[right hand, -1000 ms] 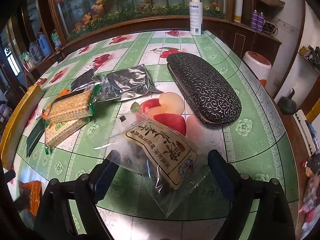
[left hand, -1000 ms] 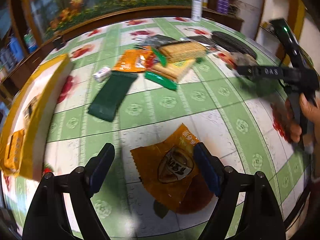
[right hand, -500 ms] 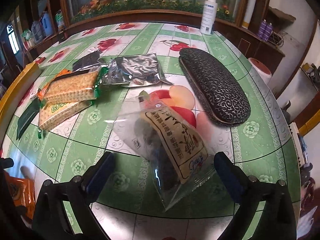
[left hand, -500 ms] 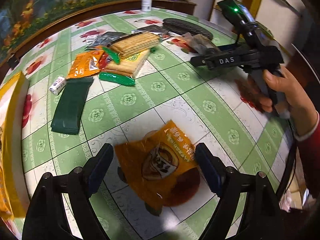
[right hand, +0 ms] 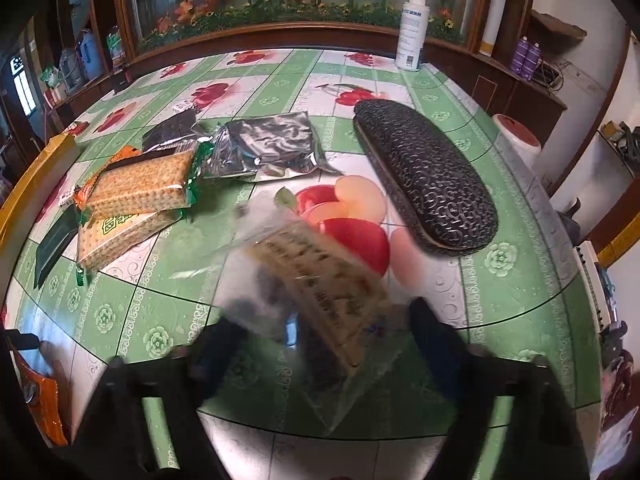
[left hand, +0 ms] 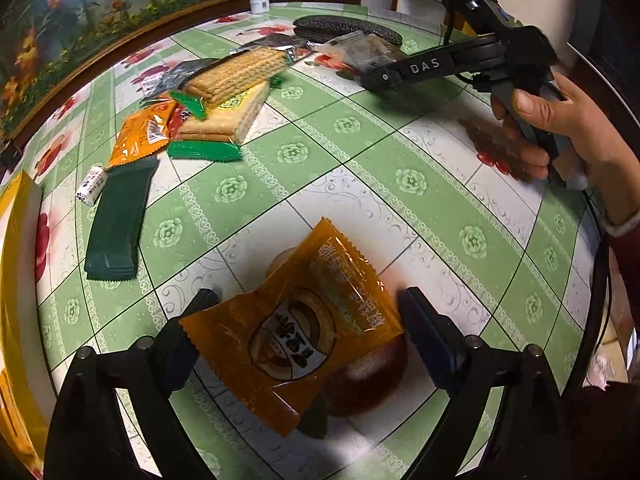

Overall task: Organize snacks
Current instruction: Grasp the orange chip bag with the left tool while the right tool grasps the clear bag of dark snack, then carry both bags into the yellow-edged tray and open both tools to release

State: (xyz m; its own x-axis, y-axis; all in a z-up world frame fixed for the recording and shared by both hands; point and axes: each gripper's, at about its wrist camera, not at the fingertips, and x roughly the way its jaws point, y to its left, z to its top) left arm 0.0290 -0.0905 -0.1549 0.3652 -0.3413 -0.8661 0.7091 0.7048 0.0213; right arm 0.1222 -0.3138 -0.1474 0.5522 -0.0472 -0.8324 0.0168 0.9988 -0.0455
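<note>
Low in the middle of my left view lies an orange snack packet (left hand: 298,330), glossy film with serrated ends and a round brown emblem, flat on the counter (left hand: 360,168) between the fingers of my left tongs (left hand: 308,340). Those jaws are opening; the left pad sits at the packet's corner and the right one at its edge, so I read it as released. In the lower middle of my right view a clear crinkly bag (right hand: 316,280) with a beige printed label and dark contents sits blurred between my right tongs (right hand: 324,336), whose jaws are closing without the pads pressing it that I can see. At the left of that frame two packs of square crackers (right hand: 136,196) in green-edged wrap are stacked; a silver foil pouch (right hand: 276,148) lies just right of them. To the right rests a long, dark, embossed oval case (right hand: 428,176). The counter carries a smooth green-and-white cloth printed with red fruit.
</note>
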